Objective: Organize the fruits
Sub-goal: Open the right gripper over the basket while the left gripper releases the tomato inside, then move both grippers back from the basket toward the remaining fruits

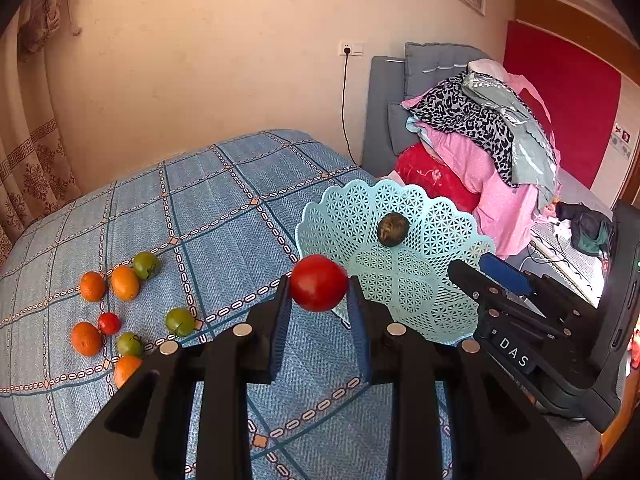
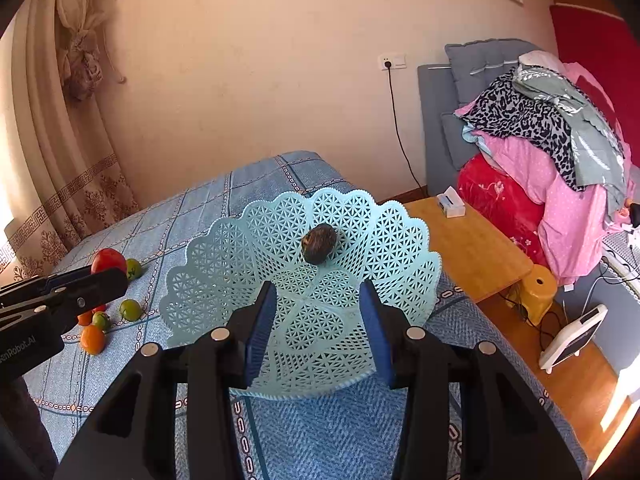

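My work surface is a bed (image 1: 224, 200) under a blue checked cover. A pale blue lattice basket (image 1: 432, 304) rests on it at the right. Oranges (image 1: 125, 282), green fruits (image 1: 180, 321) and one small red fruit (image 1: 109, 323) lie clustered at the left, well apart from the basket.

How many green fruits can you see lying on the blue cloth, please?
3: one green fruit beside the oranges at the back, one nearest the gripper, one at the front. None seem hidden.

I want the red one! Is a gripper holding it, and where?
Yes. The left gripper pinches the red tomato by its two sides. The right gripper is open, holding nothing.
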Demonstrator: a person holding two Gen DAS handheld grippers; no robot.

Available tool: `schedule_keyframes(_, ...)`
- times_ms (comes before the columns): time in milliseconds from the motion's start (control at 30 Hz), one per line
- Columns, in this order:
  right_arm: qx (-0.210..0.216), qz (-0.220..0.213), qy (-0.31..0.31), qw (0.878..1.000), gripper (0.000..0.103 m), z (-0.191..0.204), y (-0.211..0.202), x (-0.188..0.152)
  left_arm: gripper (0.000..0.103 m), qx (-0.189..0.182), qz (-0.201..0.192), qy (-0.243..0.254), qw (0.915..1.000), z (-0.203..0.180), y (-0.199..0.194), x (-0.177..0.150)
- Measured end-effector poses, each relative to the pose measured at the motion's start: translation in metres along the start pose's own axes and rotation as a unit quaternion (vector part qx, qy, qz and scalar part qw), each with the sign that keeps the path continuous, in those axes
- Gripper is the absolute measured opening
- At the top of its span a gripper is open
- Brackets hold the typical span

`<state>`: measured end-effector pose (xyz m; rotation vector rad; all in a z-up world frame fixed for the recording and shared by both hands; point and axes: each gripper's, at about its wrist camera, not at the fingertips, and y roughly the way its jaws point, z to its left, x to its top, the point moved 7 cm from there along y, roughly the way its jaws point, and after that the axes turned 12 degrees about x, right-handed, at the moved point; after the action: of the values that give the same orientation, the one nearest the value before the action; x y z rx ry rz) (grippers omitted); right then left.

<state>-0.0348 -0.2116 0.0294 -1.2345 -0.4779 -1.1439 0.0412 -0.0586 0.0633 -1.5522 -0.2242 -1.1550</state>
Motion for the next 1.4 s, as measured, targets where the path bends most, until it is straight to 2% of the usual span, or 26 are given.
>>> schedule_keyframes(300, -0.006, -0.007, 0.018, 1.000, 0.044, -0.011, -0.004, -0.002, 0.029, -0.035, 0.021, 0.017, 0.9990, -0.028, 0.021, 0.000)
schedule_keyframes(600, -0.016, -0.010, 0.031, 0.999, 0.045, -0.020, -0.005, -0.003, 0.030, -0.048, 0.035, 0.029, 0.9978, -0.043, 0.035, -0.001)
schedule_keyframes(667, -0.016, -0.009, 0.033, 0.999, 0.047, -0.021, -0.004, -0.004, 0.041, -0.049, 0.040, 0.027, 0.9976, -0.042, 0.038, -0.003)
schedule_keyframes(733, -0.015, -0.010, 0.033, 0.999, 0.049, -0.021, -0.004, -0.004, 0.067, -0.040, 0.038, 0.022, 0.9982, -0.038, 0.038, -0.003)
schedule_keyframes(800, -0.017, -0.011, 0.032, 0.999, 0.051, -0.020, -0.004, -0.005, 0.073, -0.034, 0.035, 0.016, 0.9987, -0.034, 0.038, -0.002)
schedule_keyframes(1067, -0.021, -0.011, 0.030, 0.999, 0.054, -0.016, -0.004, -0.005, 0.079, -0.007, 0.028, 0.010, 0.9995, -0.016, 0.036, -0.003)
schedule_keyframes(1167, -0.022, -0.010, 0.029, 0.999, 0.054, -0.015, -0.004, -0.006, 0.090, 0.005, 0.018, 0.002, 0.9998, -0.006, 0.033, -0.001)
schedule_keyframes(1333, -0.025, -0.018, 0.023, 0.999, 0.055, -0.009, -0.008, -0.004, 0.091, 0.022, 0.009, -0.019, 0.9995, 0.014, 0.025, 0.002)
schedule_keyframes(1400, -0.027, -0.025, 0.015, 0.999, 0.057, -0.005, -0.011, -0.002, 0.097, 0.025, 0.000, -0.029, 0.9993, 0.024, 0.021, 0.004)
